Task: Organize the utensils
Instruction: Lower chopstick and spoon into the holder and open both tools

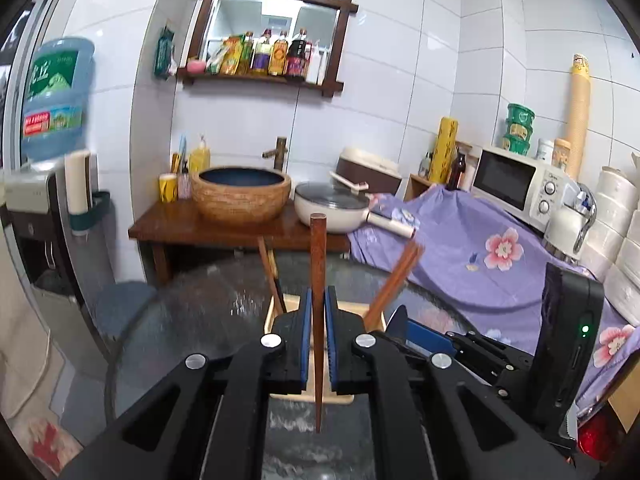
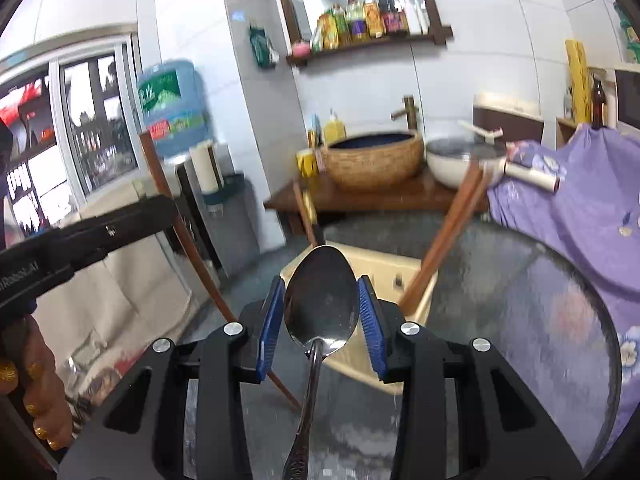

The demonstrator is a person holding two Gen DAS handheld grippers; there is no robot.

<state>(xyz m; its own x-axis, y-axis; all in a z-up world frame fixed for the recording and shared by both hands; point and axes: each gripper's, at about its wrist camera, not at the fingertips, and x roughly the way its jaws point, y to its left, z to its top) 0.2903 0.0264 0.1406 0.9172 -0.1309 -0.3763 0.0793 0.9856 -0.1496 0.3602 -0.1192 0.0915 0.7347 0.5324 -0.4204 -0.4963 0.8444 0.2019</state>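
Glass tabletop [image 2: 520,300] rim beside tray [image 2: 384,268]

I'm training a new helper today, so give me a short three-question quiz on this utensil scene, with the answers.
1. True or false: the left gripper is shut on a chopstick.
2. What does the right gripper hold? A fork, B metal spoon, C knife.
3. Fill in: more chopsticks lean in the pale wooden ____ on the glass table.

Key: 1 true; 2 B; 3 holder.
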